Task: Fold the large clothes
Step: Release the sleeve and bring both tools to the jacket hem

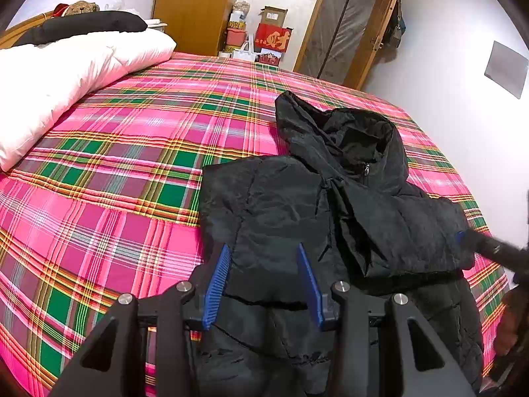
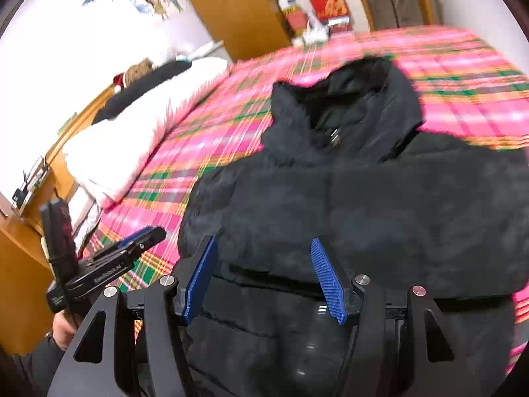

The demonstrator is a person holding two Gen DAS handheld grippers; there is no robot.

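Observation:
A black padded hooded jacket (image 1: 281,198) lies on the pink plaid bed sheet (image 1: 115,165), hood away from me and zip pull showing at the collar. Both sleeves are folded across its chest. My left gripper (image 1: 263,248) hovers over the jacket's left side with its blue pads apart and nothing pinched between them. My right gripper (image 2: 263,240) stands open above the jacket (image 2: 380,198) near its lower middle, and this view is blurred. Its tip also pokes in at the right edge as the right gripper (image 1: 476,243). The left gripper (image 2: 142,241) shows at the jacket's left border.
A white duvet (image 1: 66,72) and a black pillow (image 1: 89,23) lie at the head of the bed, with a stuffed toy behind. A wooden wardrobe (image 1: 195,6), stacked boxes (image 1: 272,36) and a door (image 1: 347,26) stand beyond the far edge. A wooden bedside table (image 2: 23,248) stands left.

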